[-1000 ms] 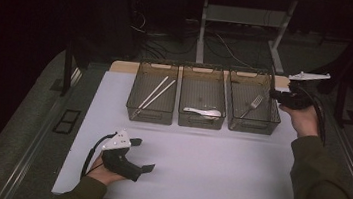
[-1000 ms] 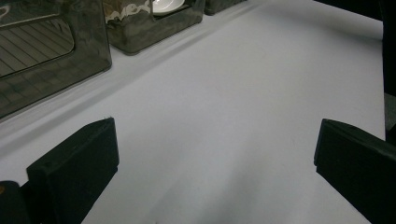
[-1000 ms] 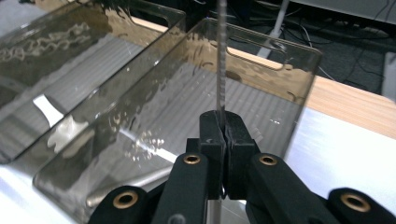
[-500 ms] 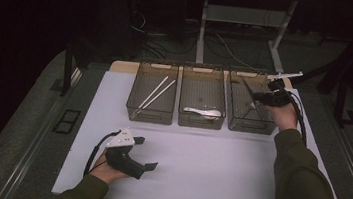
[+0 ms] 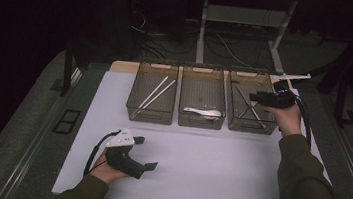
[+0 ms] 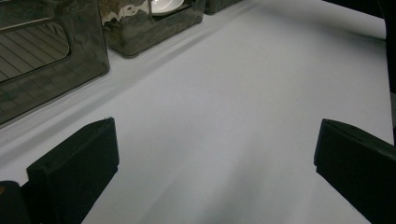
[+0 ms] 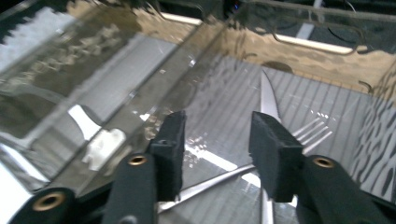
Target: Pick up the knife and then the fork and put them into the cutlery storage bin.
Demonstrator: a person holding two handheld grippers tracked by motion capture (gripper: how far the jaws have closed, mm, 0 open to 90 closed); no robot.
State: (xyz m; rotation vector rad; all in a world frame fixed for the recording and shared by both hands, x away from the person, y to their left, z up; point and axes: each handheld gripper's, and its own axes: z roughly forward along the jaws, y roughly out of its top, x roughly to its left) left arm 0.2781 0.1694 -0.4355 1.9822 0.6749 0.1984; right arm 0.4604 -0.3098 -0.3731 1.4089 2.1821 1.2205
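Steel knife [image 7: 267,100] and fork [image 7: 308,133] lie crossed in the three o'clock bin [image 5: 251,107]. Right hand-held gripper [image 7: 215,140], jaws just opening and empty, hangs above them. Left hand-held gripper [image 5: 149,166] rests spread wide on the desk [image 5: 217,164].

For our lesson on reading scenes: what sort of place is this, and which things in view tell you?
Probably a lab or workshop bench set up for cutlery sorting: a white mat on a table, three clear bins in a row, and loose cables on the floor behind.

Count: 3 bins [image 5: 202,104] in a row on the worktop [image 5: 217,169]. 2 chopsticks [image 5: 157,93] in the left bin, 1 white spoon [image 5: 203,112] in the middle bin, 1 knife [image 7: 268,100] plus 1 fork [image 7: 261,163] in the right bin. 2 handheld grippers [image 5: 151,153].
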